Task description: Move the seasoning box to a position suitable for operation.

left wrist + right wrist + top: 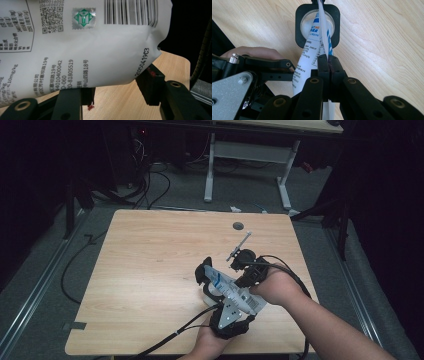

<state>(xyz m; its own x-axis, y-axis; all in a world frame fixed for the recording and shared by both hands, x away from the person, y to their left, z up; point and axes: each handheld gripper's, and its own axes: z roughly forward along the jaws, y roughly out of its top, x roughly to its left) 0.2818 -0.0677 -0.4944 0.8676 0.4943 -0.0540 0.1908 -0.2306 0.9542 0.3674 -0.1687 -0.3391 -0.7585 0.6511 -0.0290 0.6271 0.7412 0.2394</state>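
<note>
Step in hand, as judged: pouring from a white packet (235, 292) into a black-rimmed cup (317, 25) on the desk (150, 270). The packet is held off the desk at the near right, between the two hands, with its far end tilted down into the mouth of the cup. The right gripper (328, 61) has its fingers clenched flat on a thin edge of the packet. The left gripper (117, 92) takes the packet body from the near side; its fingers (150, 85) stand half apart with the bulging wall pressed between them, so they are grasping the packet. The next move calls for raising the near end while keeping the far end inside the cup rim, so the contents slide down without spilling on the desk; whether the far end is cut open cannot be told. The packet is a soft white plastic pouch with blue print on one face and, on the other, a barcode, small black text and a green square seal; its wall is creased where gripped
</note>
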